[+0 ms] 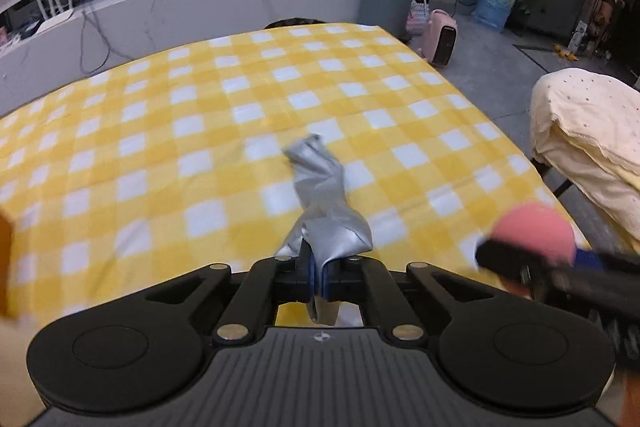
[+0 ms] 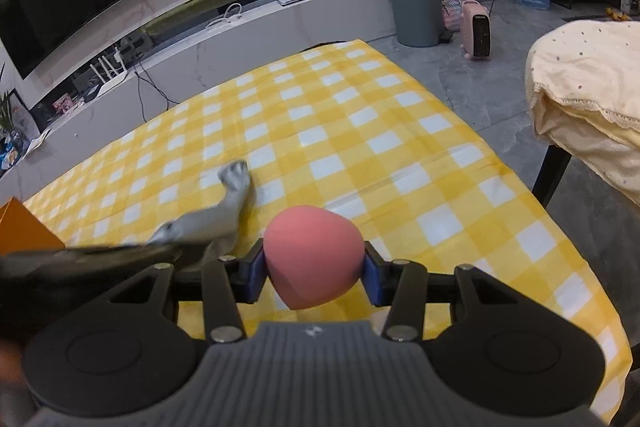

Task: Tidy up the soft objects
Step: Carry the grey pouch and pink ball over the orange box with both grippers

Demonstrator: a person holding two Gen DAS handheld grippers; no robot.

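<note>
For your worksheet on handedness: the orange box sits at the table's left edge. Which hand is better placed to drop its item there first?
Probably the left: its fingers pinch the grey sock, nearer the orange box.

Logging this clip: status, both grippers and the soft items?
Left gripper shut on grey sock, far end trailing on checked cloth. Right gripper shut on pink sponge. Nothing in the way.

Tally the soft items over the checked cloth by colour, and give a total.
Grey: 1, the sock, pinched in the left gripper
Pink: 1, the sponge, clamped in the right gripper
Total: 2
</note>
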